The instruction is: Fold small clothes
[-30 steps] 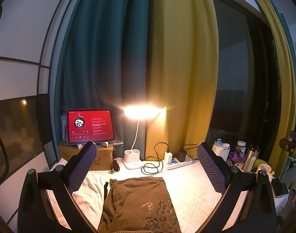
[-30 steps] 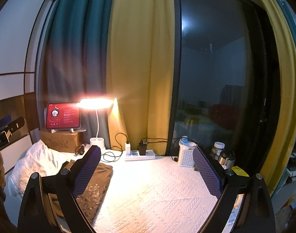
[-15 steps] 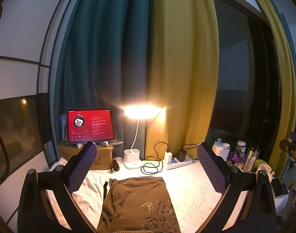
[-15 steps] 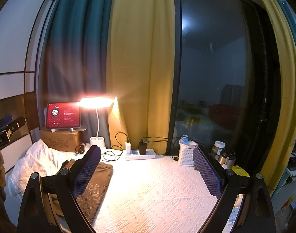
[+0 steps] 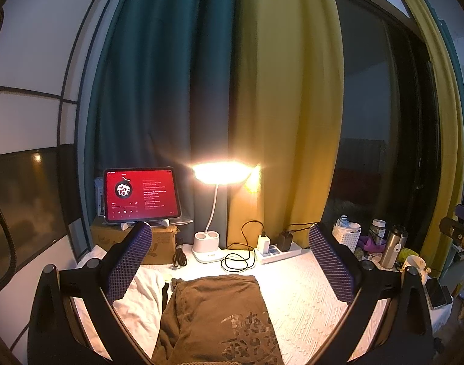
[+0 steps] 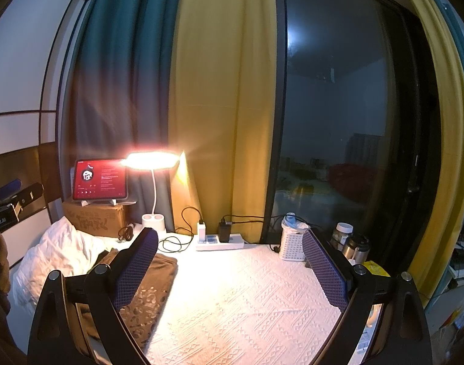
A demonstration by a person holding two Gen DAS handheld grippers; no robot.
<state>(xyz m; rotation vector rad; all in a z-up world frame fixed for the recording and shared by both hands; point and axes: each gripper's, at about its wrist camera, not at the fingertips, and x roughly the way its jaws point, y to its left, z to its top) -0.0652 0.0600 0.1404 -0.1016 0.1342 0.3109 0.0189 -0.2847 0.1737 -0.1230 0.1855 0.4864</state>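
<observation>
A brown garment with a printed pattern (image 5: 219, 313) lies folded on the white textured cloth (image 5: 305, 292), between and below my left gripper's fingers. My left gripper (image 5: 232, 261) is open and empty, held above the garment. In the right wrist view the same brown garment (image 6: 150, 292) lies at the left, partly behind my left finger pad (image 6: 134, 270). My right gripper (image 6: 229, 270) is open and empty above the bare white cloth (image 6: 241, 301). White crumpled clothes (image 6: 58, 252) lie left of the brown garment and also show in the left wrist view (image 5: 140, 301).
At the back stand a lit desk lamp (image 5: 219, 176), a red-screened tablet (image 5: 139, 194) on a cardboard box (image 5: 159, 240), a power strip with chargers and cables (image 5: 277, 248), a white basket (image 6: 292, 243), jars and a flask (image 5: 393, 246). Curtains and a dark window rise behind.
</observation>
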